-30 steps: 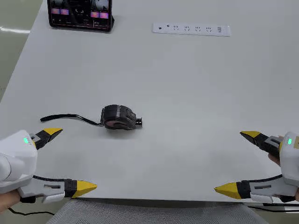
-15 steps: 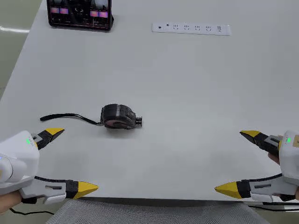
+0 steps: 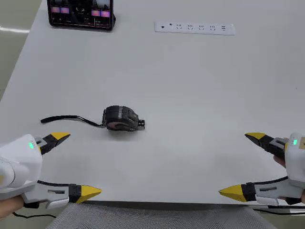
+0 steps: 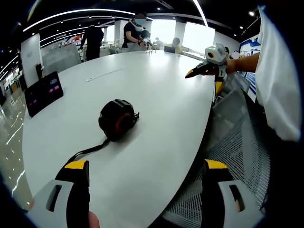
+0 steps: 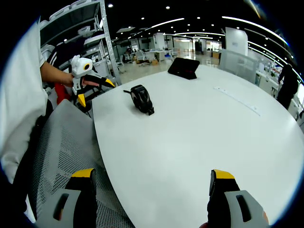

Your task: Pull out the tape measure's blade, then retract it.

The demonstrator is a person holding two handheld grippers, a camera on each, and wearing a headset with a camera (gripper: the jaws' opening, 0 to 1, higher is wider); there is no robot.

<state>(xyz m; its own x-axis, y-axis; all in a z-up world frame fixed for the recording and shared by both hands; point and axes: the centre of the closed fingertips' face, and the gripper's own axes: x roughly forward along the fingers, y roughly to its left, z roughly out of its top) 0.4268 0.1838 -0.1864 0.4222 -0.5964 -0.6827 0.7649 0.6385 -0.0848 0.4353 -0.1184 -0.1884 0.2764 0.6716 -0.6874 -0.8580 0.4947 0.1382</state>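
White surface (image 3: 190,95) carries the tape measure (image 3: 121,119) ahead of our left gripper (image 3: 81,163) and right gripper (image 3: 234,164), both held with jaws apart.

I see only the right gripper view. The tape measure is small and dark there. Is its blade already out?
Observer: No. In the head view only the hook shows at the mouth of the tape measure; the blade is in.
Operator: Where does its strap lie?
Observer: The strap lies flat on the table and runs from the case toward the left gripper, but does not touch it.
Operator: And the thin pale line far on the table, what is it?
Observer: A white power strip with a row of sockets.
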